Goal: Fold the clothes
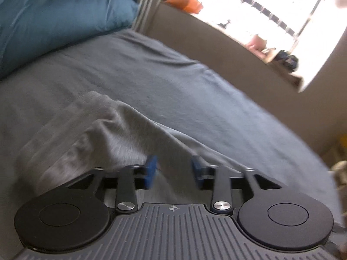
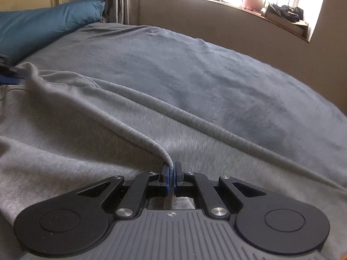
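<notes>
A light grey garment lies spread on a grey-blue bed cover. My right gripper is shut on a raised fold of the garment's edge, and the cloth runs up between its blue pads. In the left wrist view, my left gripper stands open. Its blue pads are apart over a rumpled part of the garment and press on nothing. The left gripper's fingertip also shows at the far left of the right wrist view, beside a lifted peak of the cloth.
A teal pillow lies at the head of the bed, also seen as a pillow in the left wrist view. A beige wall with a bright window sill holding small items runs behind the bed. Curtains hang beside the pillow.
</notes>
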